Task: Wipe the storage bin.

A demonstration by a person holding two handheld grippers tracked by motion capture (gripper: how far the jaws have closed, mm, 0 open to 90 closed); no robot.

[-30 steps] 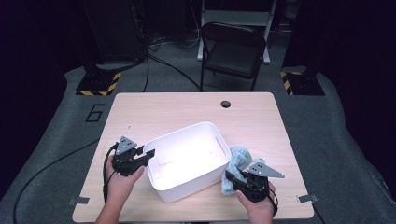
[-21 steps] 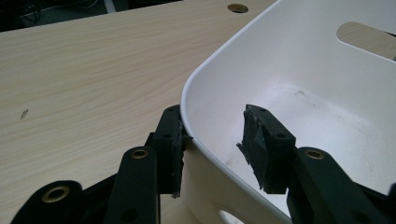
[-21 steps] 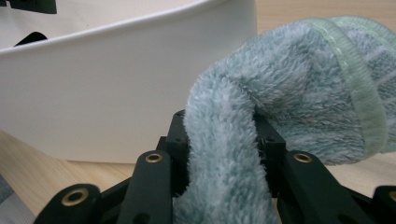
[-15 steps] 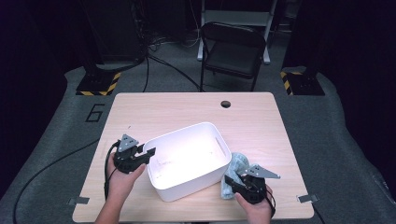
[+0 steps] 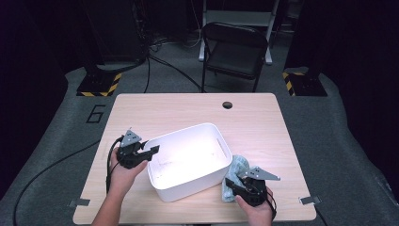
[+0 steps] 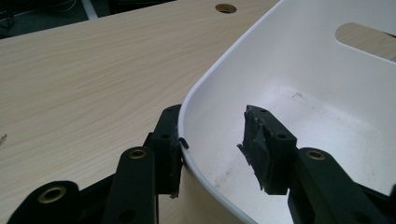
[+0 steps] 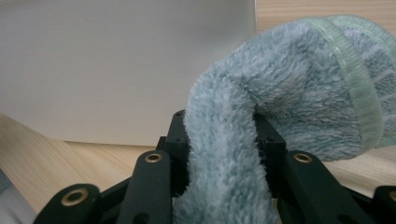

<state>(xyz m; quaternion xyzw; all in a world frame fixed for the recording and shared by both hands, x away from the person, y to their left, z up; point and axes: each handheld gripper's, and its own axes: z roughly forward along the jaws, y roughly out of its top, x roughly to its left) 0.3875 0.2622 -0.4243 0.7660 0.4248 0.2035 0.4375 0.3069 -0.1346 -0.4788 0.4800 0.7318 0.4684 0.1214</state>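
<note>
A white plastic tub (image 5: 188, 160) sits on the near half of the wooden tabletop (image 5: 254, 117), turned at an angle to its edges. The left tongs (image 5: 151, 151) straddle the tub's left rim: in the left gripper view one jaw lies against the outside of the wall and the other stands inside the tub (image 6: 299, 93), clear of the wall, so the tongs (image 6: 212, 140) are open around the rim without pinching it. Their jaws have just been opening a little, with the rim between them.

A pale blue-green fluffy towel (image 5: 235, 176) lies bunched on the tabletop, just beside the tub's right near corner and touching its wall. The right tongs (image 5: 231, 184) are closed on a fold of this towel; in the right gripper view the towel (image 7: 280, 93) fills the gap of the tongs (image 7: 223, 140) and arches up and over to the right, with the tub's white wall (image 7: 116, 65) close behind it.
</note>
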